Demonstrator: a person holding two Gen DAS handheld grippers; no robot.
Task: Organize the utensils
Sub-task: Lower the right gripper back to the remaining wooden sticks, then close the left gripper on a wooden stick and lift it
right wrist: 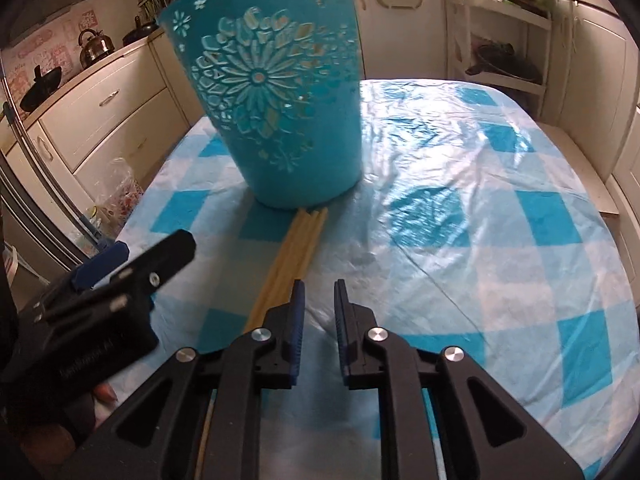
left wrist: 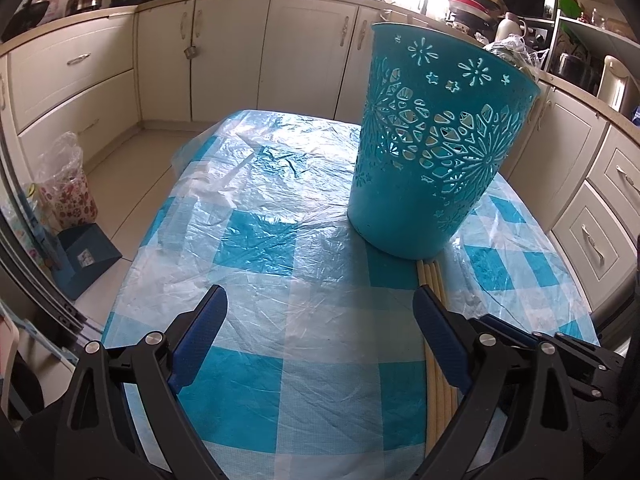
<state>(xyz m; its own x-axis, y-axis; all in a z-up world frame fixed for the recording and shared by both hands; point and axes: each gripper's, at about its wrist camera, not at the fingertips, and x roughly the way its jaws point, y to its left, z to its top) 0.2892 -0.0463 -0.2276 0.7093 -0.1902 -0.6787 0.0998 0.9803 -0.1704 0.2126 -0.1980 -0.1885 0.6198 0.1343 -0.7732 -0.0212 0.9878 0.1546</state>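
A teal plastic basket [left wrist: 432, 140] with cut-out flower patterns stands upright on the table; in the right wrist view the basket [right wrist: 280, 100] is at the upper left. A bundle of pale wooden chopsticks [left wrist: 430, 276] lies flat, tips touching the basket's base. My left gripper [left wrist: 320, 300] is wide open over the cloth, and the bundle runs under its right finger [left wrist: 440, 336]. My right gripper [right wrist: 319, 292] has narrowed to a small gap with nothing in it. The chopsticks [right wrist: 304, 240] pass just left of its left finger. The left gripper [right wrist: 120, 264] also shows there.
The table [left wrist: 260, 248] wears a blue-and-white checked cloth under wrinkled clear plastic. Cream kitchen cabinets [left wrist: 312, 52] surround it. A floral bag [left wrist: 68, 200] and a blue box [left wrist: 86, 256] sit on the floor at the left. A shelf rack [right wrist: 504, 52] stands behind the table.
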